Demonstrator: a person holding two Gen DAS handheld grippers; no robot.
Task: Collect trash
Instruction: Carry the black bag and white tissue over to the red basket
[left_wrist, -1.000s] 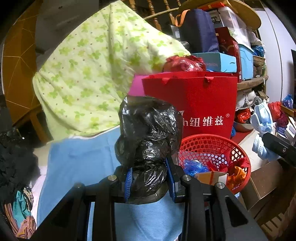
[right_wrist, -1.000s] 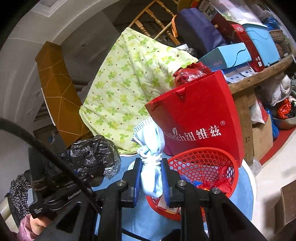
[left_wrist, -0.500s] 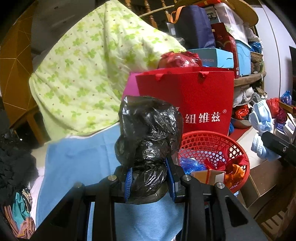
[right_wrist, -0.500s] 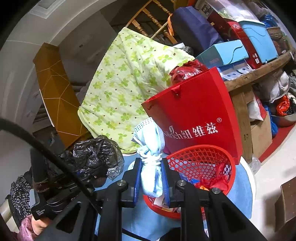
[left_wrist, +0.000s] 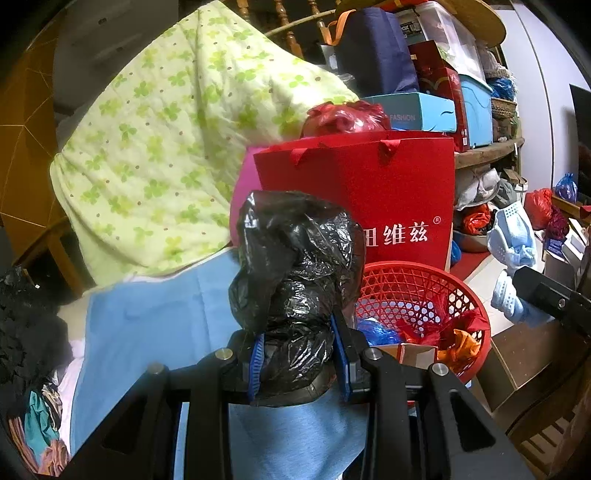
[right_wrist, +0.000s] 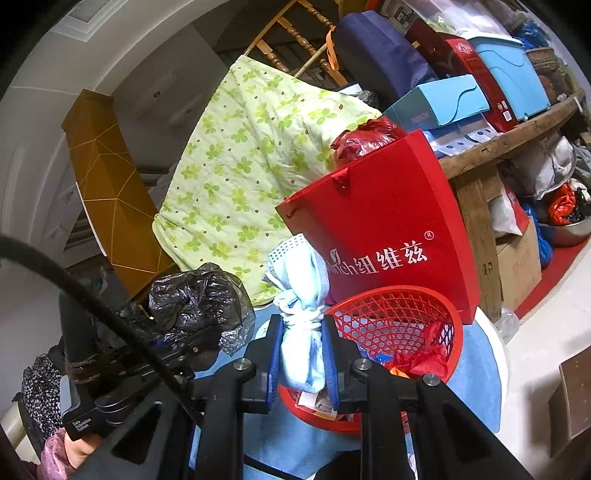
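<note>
cluttered room (both grippers grip bundles)

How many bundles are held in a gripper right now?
2: the black plastic bag in the left gripper, and the light blue bundle in the right gripper.

The black plastic bag (left_wrist: 295, 280) hides the left end of the white print on the red paper bag (left_wrist: 369, 184), and also the near left rim of the red basket (left_wrist: 424, 291). In the right wrist view, the light blue bundle (right_wrist: 303, 328) covers the basket rim at 9 o'clock. What lies deep in the basket is too small and mixed to tell. The person's hand (right_wrist: 79, 448) is cut by the picture edge at 8 o'clock. The shelf boxes (left_wrist: 424, 110) carry print too small to read fully.
</note>
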